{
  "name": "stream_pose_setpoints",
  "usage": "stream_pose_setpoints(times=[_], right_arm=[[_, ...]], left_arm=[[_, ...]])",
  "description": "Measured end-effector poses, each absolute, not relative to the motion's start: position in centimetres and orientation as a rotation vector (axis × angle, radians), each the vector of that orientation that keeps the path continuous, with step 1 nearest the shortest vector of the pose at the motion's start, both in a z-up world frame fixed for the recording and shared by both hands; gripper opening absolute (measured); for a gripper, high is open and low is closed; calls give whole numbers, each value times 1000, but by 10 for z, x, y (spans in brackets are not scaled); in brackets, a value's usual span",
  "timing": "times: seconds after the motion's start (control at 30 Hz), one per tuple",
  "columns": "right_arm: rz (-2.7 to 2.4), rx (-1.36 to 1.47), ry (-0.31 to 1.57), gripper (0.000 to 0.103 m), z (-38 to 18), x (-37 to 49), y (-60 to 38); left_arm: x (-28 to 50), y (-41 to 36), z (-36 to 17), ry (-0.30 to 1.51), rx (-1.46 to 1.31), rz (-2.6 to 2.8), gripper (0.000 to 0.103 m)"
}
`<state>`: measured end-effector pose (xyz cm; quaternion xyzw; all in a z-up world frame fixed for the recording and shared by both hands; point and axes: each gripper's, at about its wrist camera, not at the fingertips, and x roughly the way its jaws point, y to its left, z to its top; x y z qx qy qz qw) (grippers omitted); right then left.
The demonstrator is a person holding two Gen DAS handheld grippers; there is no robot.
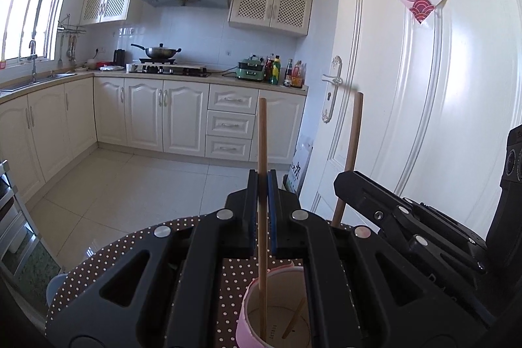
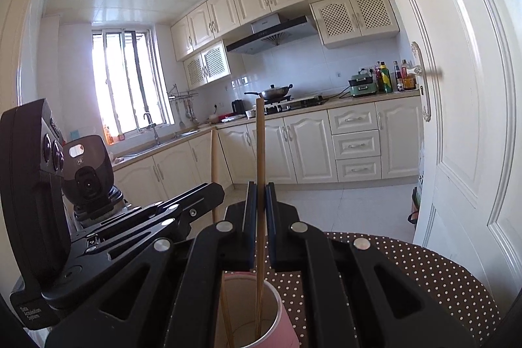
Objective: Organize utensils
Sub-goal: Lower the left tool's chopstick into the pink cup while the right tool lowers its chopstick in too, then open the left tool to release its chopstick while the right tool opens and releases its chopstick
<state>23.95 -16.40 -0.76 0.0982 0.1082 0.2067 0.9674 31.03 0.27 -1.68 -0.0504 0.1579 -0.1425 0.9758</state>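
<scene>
My left gripper is shut on a wooden chopstick that stands upright with its lower end inside a pink cup. My right gripper is shut on a second wooden chopstick, also upright with its lower end in the same pink cup. The two grippers are side by side over the cup. The right gripper and its chopstick show at the right of the left wrist view. The left gripper and its chopstick show at the left of the right wrist view.
The cup stands on a round table with a brown polka-dot cloth, which also shows in the right wrist view. A white door with a red paper sign is close on the right. Kitchen cabinets, stove and sink lie beyond a tiled floor.
</scene>
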Motion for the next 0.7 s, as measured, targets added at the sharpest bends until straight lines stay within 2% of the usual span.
stream_pose_setpoints(times=[0.7], right_arm=[[384, 178, 294, 6, -15, 229, -163]], left_arm=[[287, 1, -20, 308, -82, -306, 7]])
